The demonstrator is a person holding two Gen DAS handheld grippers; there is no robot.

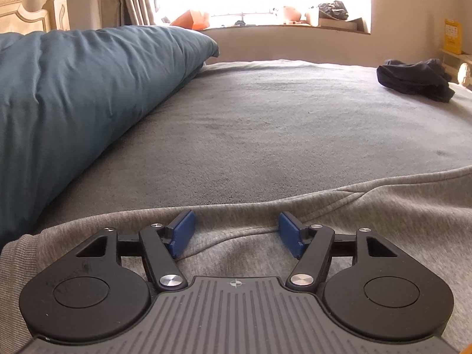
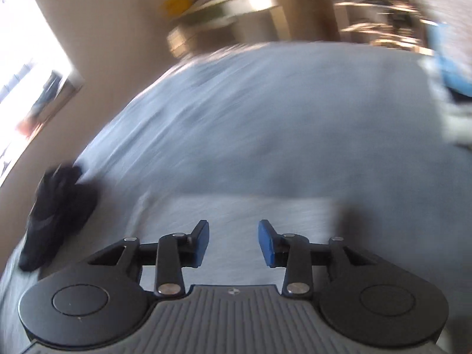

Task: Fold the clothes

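Left wrist view: the left tongs stand released, pads apart, just above the grey sweatshirt that lies across the near edge of the bed, its long axis running left to right beneath them. A dark garment lies well apart, far right. No legible writing.

Right wrist view, blurred: the right tongs are released, nothing between them, over pale fabric; the dark garment sits left.

Both wrist views look low across the bed, sharing it.
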